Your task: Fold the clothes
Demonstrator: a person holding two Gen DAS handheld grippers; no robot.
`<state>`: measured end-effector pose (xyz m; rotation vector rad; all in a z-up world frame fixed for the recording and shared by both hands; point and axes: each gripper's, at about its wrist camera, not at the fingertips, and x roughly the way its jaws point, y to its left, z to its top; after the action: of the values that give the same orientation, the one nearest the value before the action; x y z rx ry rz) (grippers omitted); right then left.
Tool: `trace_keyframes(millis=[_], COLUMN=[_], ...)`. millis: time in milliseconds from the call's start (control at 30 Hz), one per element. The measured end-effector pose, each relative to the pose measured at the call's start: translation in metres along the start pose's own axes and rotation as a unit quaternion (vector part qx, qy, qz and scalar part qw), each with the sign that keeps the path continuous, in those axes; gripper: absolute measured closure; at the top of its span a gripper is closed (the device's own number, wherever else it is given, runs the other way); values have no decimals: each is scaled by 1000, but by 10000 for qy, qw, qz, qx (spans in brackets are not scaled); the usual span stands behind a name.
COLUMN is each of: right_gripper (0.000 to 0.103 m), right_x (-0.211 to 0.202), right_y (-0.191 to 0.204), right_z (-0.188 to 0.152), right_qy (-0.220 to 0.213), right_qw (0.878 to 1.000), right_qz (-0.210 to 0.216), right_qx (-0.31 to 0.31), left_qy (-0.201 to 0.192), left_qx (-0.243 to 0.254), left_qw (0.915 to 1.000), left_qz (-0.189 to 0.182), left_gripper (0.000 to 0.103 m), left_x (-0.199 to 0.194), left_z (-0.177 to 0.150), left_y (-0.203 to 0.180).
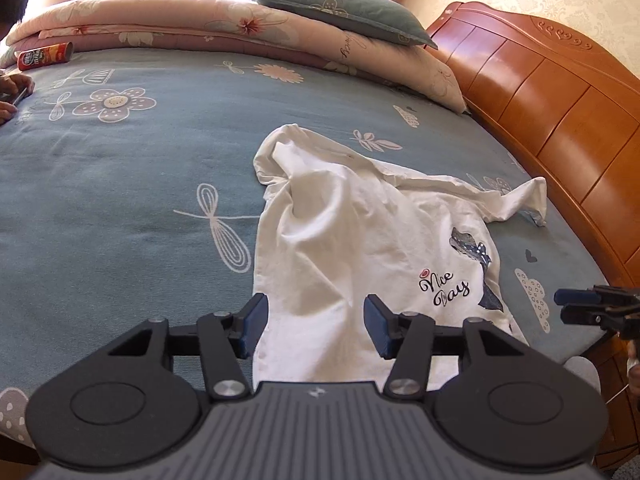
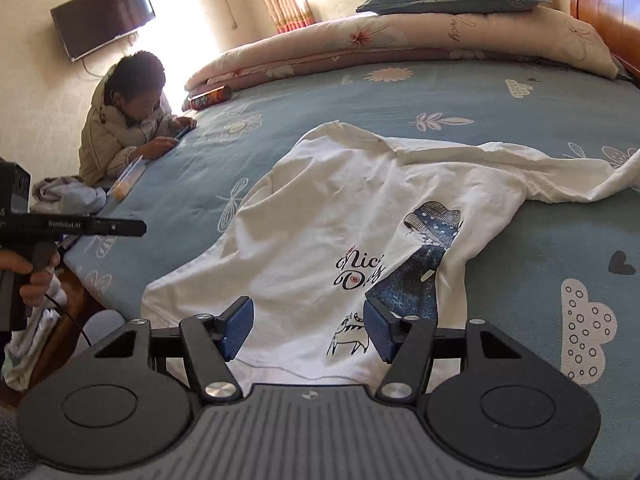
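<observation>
The bed, under a blue flowered sheet, carries the work; a rolled quilt and a green pillow lie along its far side, and a wooden headboard runs down its right side in my left view.

The white T-shirt lies crumpled on the sheet, print side up, nearer the headboard side than the middle of the bed; no fold shows in it. Its long axis runs away from me, hem at the near edge of the bed, neck end at the far end; one sleeve trails off toward the headboard, twisted and partly raised; the other sleeve is bunched under ridges of cloth and I cannot trace it. The print reads upright from my side, so the shirt points top-away.

My left gripper hangs over the hem near its left edge, fingers apart, nothing between them; my right gripper hangs over the hem by the lower print, fingers likewise apart and empty. Both sit at the near end of the long axis, side by side across the shirt's width; the right one is nearer the trailing sleeve.

A person leans on the far left edge, well apart from the shirt; a snack can lies near the quilt.

Judgement: the shirt needs flattening along its axis before a fold holds.
</observation>
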<state>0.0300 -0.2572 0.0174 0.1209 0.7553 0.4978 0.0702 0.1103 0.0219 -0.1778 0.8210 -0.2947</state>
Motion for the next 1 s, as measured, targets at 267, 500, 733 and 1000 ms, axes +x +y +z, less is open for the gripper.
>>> trace_keyframes(millis=[267, 500, 733, 1000], right_gripper=[31, 31, 47, 95], right_x=[-19, 18, 57, 54], right_y=[-58, -74, -60, -59], right_z=[21, -19, -63, -64], right_qy=[-706, -479, 188, 66], right_qw=[9889, 9825, 9898, 9912], right_qz=[-812, -1430, -1273, -1207], right_qx=[1029, 1091, 604, 535], left_qy=[221, 377, 592, 639], left_qx=[442, 1069, 1090, 642], left_qw=[9964, 9902, 9907, 9948], left_qz=[-692, -813, -558, -470], left_gripper=[45, 38, 38, 36], left_x=[44, 75, 94, 98], left_z=[4, -8, -25, -30], left_y=[-60, -110, -119, -111])
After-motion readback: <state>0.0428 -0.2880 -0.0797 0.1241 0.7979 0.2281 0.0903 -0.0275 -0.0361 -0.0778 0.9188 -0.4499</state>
